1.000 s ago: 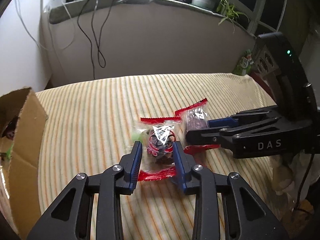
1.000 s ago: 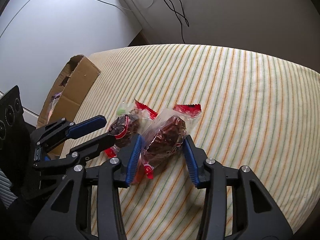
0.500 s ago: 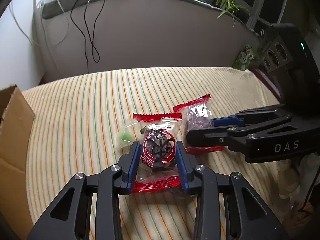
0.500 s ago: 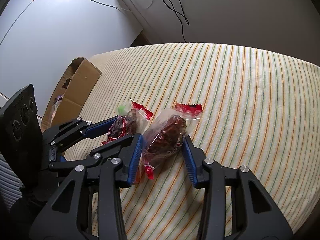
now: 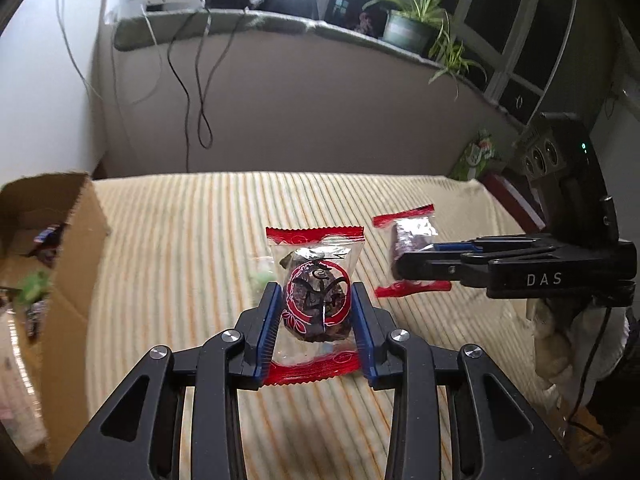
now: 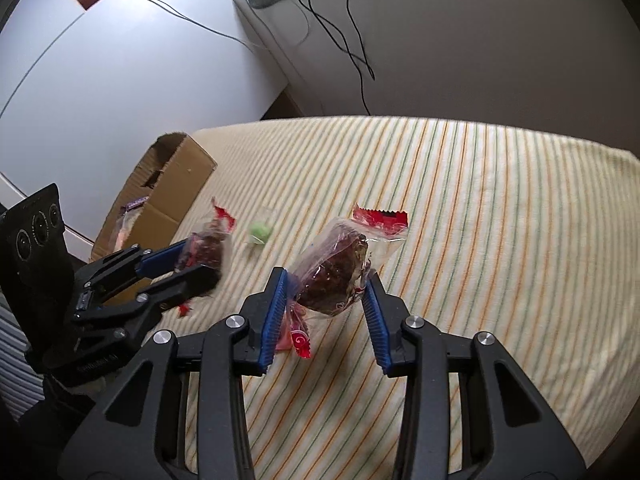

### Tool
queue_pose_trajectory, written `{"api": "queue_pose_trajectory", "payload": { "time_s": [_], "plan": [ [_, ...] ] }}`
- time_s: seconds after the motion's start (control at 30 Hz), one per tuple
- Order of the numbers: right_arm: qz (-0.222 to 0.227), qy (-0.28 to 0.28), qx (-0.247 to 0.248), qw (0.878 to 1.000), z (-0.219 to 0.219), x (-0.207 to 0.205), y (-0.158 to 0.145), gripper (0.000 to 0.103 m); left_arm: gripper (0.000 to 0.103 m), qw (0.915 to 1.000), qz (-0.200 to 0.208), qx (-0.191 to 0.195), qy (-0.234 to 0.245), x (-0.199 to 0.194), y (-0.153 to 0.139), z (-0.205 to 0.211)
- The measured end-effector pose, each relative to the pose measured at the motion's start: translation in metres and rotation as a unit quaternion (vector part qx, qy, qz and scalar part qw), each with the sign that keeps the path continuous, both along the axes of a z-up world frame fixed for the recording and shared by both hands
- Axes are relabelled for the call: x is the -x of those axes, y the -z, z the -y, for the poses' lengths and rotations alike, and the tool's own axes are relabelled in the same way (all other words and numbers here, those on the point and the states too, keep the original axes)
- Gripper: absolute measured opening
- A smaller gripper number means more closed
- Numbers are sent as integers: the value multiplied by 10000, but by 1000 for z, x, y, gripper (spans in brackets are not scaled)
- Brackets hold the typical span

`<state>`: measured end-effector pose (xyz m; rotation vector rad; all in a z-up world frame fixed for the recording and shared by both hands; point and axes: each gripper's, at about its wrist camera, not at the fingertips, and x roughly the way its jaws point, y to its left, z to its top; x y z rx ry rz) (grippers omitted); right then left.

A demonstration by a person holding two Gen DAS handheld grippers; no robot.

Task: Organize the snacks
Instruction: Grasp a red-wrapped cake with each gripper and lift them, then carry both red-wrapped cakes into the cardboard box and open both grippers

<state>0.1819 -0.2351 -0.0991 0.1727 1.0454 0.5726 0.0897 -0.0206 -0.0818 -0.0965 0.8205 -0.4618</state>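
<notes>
two snack packets gripped above the striped cloth

a red-edged snack packet [image 5: 316,304] sits pinched between the blue pads of the left gripper [image 5: 316,320], jaws partly closed on it. the right gripper [image 6: 326,304] clamps a second packet [image 6: 340,268] likewise. both hang above the striped cloth [image 6: 480,220]; a green sweet [image 6: 259,232] lies there, near a cardboard box [image 6: 176,184].

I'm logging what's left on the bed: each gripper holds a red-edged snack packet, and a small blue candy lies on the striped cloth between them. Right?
One slip: the loose candy is green, not blue, as the right wrist view shows. Both grippers do hold red-edged packets over the striped cloth.
</notes>
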Motion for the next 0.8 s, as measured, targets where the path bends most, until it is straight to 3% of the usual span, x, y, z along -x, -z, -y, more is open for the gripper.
{"api": "queue_pose_trajectory", "payload": {
  "time_s": [0.37,0.8],
  "plan": [
    [608,-239,93,9978,-33,24,-49,40,33,9970,492,18,-593,26,-33,-52],
    [1059,-796,90,9911,-107,29,-81,40,33,9873,681,63,-1432,55,-40,-124]
  ]
}}
